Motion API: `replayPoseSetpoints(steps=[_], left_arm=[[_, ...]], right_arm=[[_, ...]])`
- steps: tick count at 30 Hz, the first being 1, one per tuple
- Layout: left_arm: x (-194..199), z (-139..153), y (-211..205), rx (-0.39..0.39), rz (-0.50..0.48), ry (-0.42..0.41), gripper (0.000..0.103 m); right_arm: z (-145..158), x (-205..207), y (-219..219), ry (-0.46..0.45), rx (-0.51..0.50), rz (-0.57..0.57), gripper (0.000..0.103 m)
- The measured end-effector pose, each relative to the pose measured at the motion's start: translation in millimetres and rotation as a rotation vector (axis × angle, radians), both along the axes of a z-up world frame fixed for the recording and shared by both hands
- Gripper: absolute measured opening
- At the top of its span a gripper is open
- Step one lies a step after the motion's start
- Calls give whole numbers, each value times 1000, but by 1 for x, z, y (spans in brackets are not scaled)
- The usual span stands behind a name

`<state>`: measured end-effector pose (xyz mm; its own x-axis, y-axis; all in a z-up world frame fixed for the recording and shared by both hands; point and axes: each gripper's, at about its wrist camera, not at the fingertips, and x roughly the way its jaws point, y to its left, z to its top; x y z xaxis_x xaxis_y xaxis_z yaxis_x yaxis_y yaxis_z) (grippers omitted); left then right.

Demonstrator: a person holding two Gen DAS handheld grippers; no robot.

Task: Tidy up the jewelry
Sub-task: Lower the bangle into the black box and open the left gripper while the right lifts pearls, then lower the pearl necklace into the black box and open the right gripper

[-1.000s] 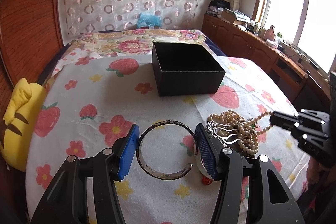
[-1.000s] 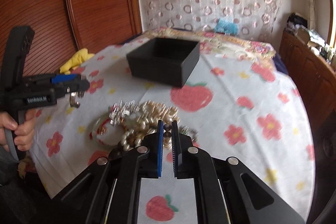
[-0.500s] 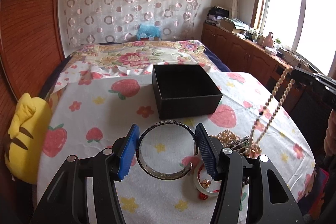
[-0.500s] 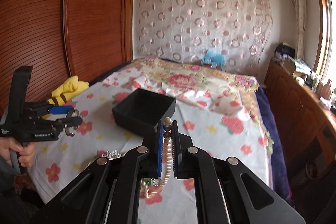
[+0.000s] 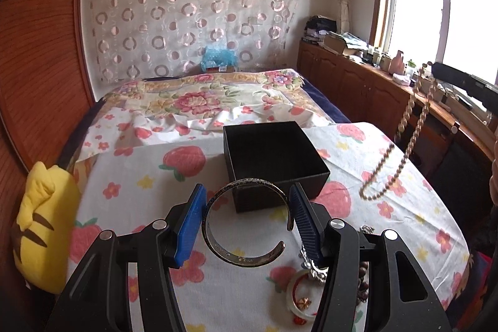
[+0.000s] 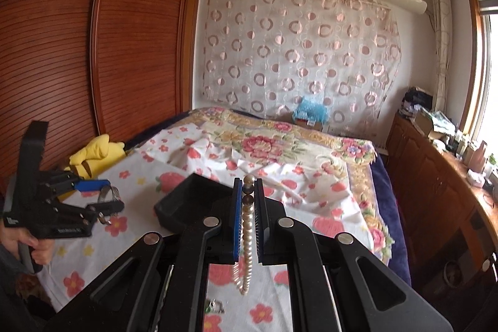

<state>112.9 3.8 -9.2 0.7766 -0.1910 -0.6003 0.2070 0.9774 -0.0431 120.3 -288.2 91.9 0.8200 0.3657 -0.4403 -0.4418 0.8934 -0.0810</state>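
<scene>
My left gripper (image 5: 247, 217) is shut on a silver cuff bangle (image 5: 246, 227) and holds it in the air just in front of the open black box (image 5: 274, 157). My right gripper (image 6: 248, 203) is shut on a pearl necklace (image 6: 247, 226), lifted high; the strand hangs free in the left wrist view (image 5: 401, 139), right of the box. The right wrist view shows the box (image 6: 186, 203) below and left of the fingers, and the left gripper (image 6: 102, 201) with the bangle at far left.
A white bangle (image 5: 300, 297), a silver chain piece (image 5: 311, 265) and dark beads (image 5: 362, 285) lie on the strawberry-print cloth (image 5: 149, 176) near the front right. A yellow plush (image 5: 43, 226) sits at the left edge. Wooden cabinets (image 5: 358, 83) run along the right.
Both grippers have risen. The pearl necklace has come fully off the pile and now hangs in the air. The bangle has moved up and toward the box.
</scene>
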Motion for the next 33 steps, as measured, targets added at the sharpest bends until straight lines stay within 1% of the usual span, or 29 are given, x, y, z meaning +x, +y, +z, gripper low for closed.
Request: replayPoseSetpoints(steps=[3,11,15,19,24,31,33], left_arm=[[16,1,-5,12,-5,8,53],[71,4,-23,27,-24,30,53],[100,-5,-29,17,-39,63,53],[118,-19,-34,18,-50,92,53],[128,-27,-33,5,-57,107,53],[122,-18,-13,-7,-29,78,54],[118,-14,-5,-10,-16,67,54]], right_arm=[[10,12,4,-15,2,6,8],[28,52,13,-17,37,48,8],[34,72,21,-17,43,76,8],[38,86,29,-24,39,102,8],[43,102,40,-33,44,130,8],[52,120,53,-50,62,145,8],[50,121,57,-51,62,151,8]])
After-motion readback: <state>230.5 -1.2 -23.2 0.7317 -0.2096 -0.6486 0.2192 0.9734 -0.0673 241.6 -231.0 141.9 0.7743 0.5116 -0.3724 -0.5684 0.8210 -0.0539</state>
